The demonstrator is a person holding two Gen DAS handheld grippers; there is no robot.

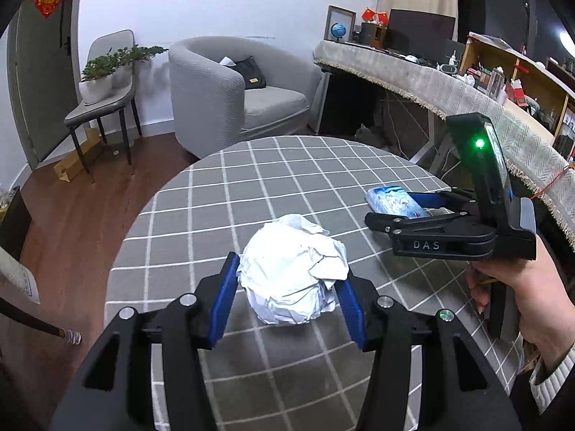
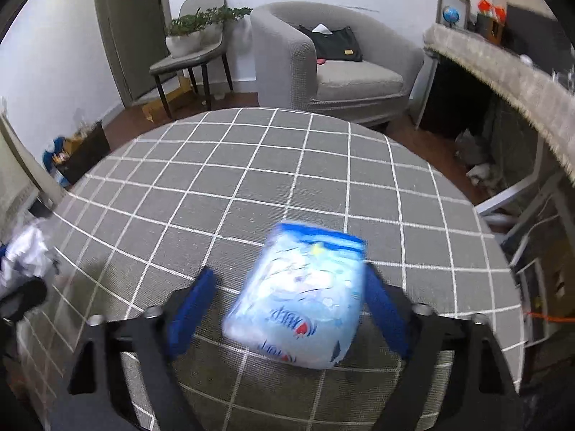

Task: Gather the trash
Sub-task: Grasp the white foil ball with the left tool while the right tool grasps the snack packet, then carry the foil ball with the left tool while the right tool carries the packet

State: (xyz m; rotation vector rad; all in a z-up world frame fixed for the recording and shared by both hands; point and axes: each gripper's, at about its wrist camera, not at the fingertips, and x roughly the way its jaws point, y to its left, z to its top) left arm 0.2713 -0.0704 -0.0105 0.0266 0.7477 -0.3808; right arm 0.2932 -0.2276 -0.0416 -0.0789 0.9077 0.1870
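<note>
The left tool (image 1: pixel 287 287) is clamped on a crumpled white paper ball (image 1: pixel 293 273), both blue pads pressed to its sides, over the near part of the surface (image 1: pixel 280 165). To its right, a hand (image 1: pixel 517 287) holds the right tool (image 2: pixel 287 309), whose fingers stand on either side of a blue and white plastic packet (image 2: pixel 298 298); its right side lies against one pad, the left pad stands clear of it, and the blurred picture does not show a firm grip. The packet sits near the right edge of the surface, well apart from the paper ball. The surface is round and covered with a grey cloth crossed by white grid lines. Past its far edge lies a dark wooden floor (image 1: pixel 72 215). A grey armchair (image 1: pixel 233 89) stands against the white wall with a black bag (image 1: pixel 251 72) on its seat. Left of it, a grey chair (image 1: pixel 104 100) carries a white pot (image 1: pixel 95 88) filled with a green plant. On the right, a long counter (image 1: pixel 431 82) draped in fringed cloth holds a small blue globe (image 1: pixel 338 30) and other clutter too small to make out.
</note>
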